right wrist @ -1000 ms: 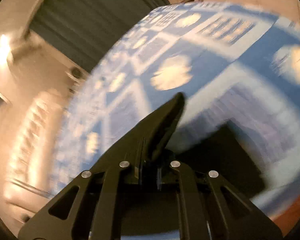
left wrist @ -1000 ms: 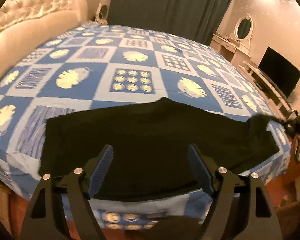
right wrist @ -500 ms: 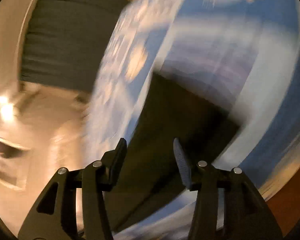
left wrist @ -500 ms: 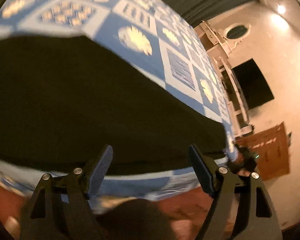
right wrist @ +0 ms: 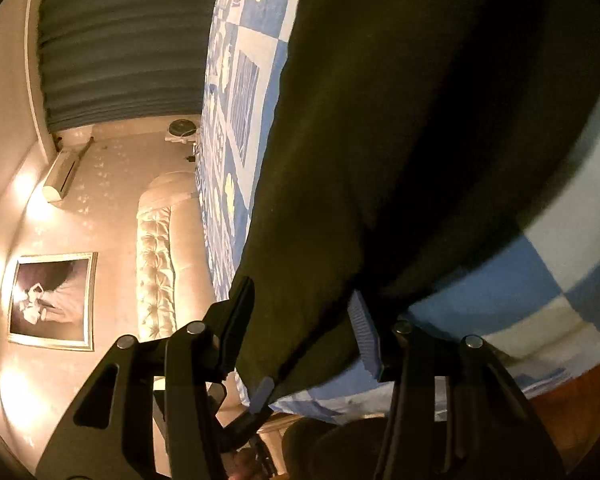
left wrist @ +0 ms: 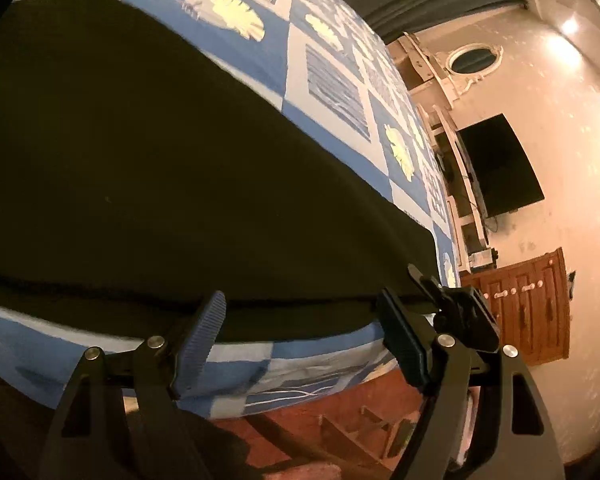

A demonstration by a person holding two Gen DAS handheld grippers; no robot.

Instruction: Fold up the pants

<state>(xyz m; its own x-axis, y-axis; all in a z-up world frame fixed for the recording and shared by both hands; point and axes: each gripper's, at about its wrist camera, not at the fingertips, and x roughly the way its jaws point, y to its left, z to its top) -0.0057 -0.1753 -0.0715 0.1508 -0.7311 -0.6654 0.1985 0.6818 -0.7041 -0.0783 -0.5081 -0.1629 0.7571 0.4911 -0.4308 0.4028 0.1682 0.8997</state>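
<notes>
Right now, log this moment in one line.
pants: flat on bed, near edge | left gripper: open at near hem | right gripper: open, straddling pants corner

The pants (left wrist: 180,168) lie spread on the bed (left wrist: 332,92), along its near edge. Headboard (right wrist: 156,256) sits off to the left, TV (left wrist: 496,164) to the right, curtain (right wrist: 120,40) behind the bed, I think.

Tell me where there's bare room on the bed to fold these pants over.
Free: the blue-and-white patterned bedspread beyond the far edge of the black pants, toward the dark curtain. Crowded: the near edge, where the left gripper and right gripper stand open around the hem, leaving a thin strip.
</notes>
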